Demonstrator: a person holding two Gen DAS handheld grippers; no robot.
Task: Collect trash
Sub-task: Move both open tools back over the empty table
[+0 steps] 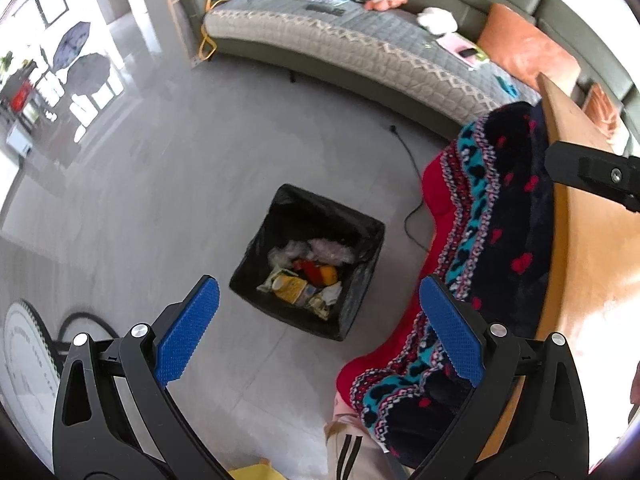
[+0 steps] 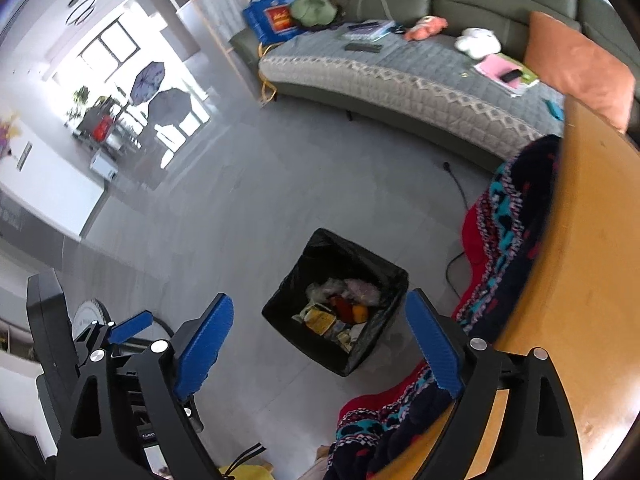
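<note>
Bin (image 1: 352, 236) with black liner sits on the floor beside the bench (image 1: 592, 264), trash (image 1: 308, 276) already inside. Left claw (image 1: 320, 320) and right claw (image 2: 320, 344) both spread wide, empty. We swing back to the bench for remaining pieces.

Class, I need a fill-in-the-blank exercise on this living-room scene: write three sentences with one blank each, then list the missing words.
1. The square bin lined with a black plastic bag stands on the grey tiled ____.
2. Both the left gripper and the right gripper have their blue-padded fingers spread ____, holding nothing.
3. The red and navy patterned blanket hangs over the edge of the wooden ____.

Missing words: floor; open; table
</note>
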